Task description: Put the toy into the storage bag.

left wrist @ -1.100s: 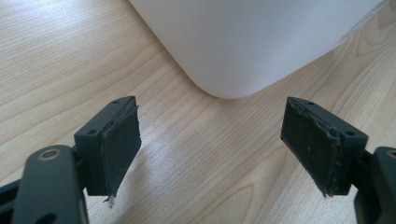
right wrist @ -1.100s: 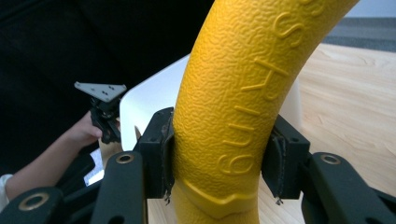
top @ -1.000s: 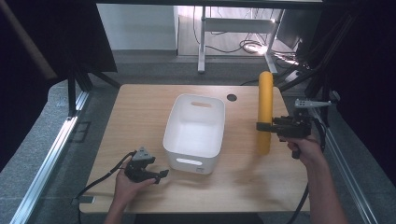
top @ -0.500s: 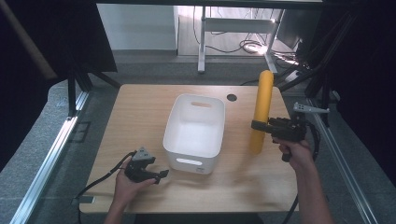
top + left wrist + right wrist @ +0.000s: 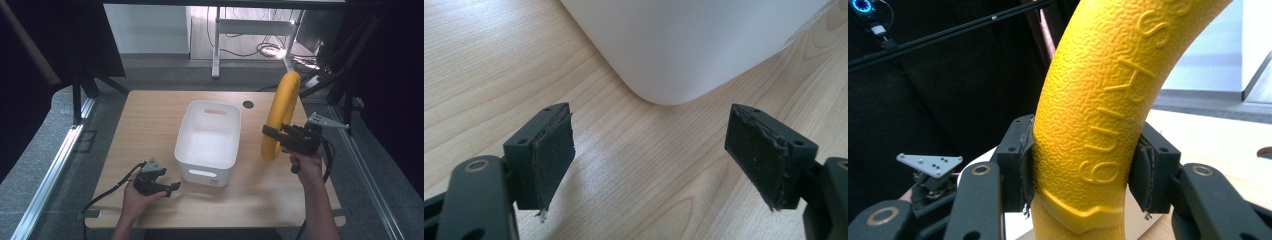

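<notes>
White bin (image 5: 208, 137) standing open-topped at mid-table (image 5: 150, 115), serving as landmark. Right of the bin: right gripper (image 5: 270, 133), jaws clamped on the yellow foam tube (image 5: 280, 115), pads pressed into both sides of its textured surface (image 5: 1088, 130). Tube raised and curved, upper end arching away from the bin, lower end just beside the bin's right wall, possibly off the tabletop, hard to judge from above. Near the bin's front left corner: left gripper (image 5: 172, 188), low over the wood, jaws spread wide with nothing between, bin corner (image 5: 674, 60) just ahead of them.
</notes>
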